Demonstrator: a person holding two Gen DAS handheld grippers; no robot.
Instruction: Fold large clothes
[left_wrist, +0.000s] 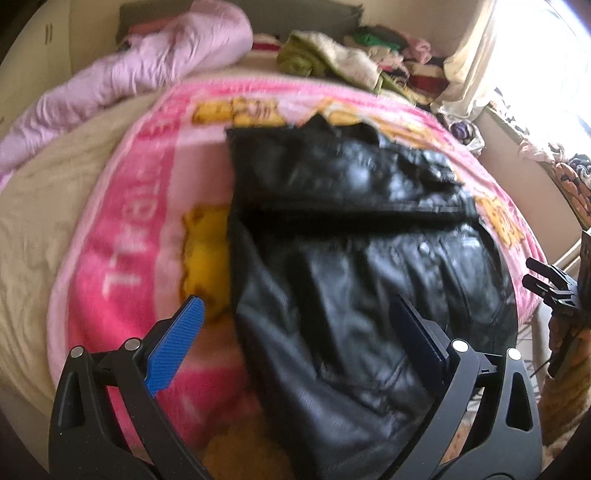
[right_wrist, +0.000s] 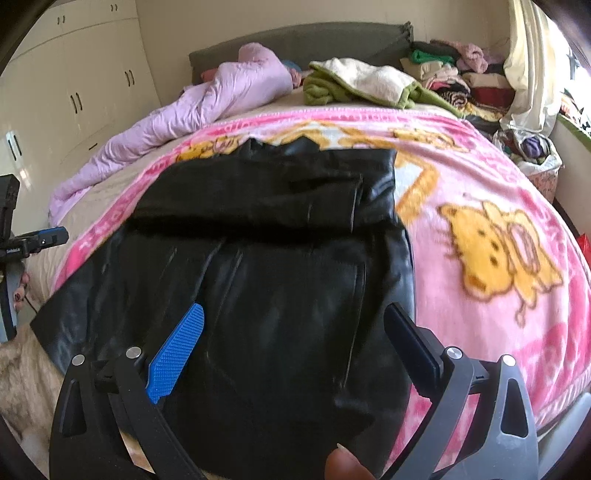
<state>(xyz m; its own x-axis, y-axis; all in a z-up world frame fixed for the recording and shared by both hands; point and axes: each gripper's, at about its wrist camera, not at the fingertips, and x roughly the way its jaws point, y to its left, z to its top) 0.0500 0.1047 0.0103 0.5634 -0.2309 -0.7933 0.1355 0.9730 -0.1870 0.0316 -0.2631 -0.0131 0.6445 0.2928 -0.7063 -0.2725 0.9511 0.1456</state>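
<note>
Right wrist view: a black leather jacket (right_wrist: 266, 258) lies on a pink cartoon blanket (right_wrist: 480, 229) spread over the bed, its long axis running from the near edge toward the far headboard, collar end far, hem hanging near. A sleeve appears folded across its far half. The right gripper (right_wrist: 295, 350) hovers above the near hem, jaws spread wide and empty, a fingertip (right_wrist: 343, 465) visible at the frame's bottom. In the left wrist view, the left gripper (left_wrist: 295, 339) also stands wide open and empty at the jacket's near left edge. Both are about equally near the hem, which looks like the likely part to lift toward the collar.
</note>
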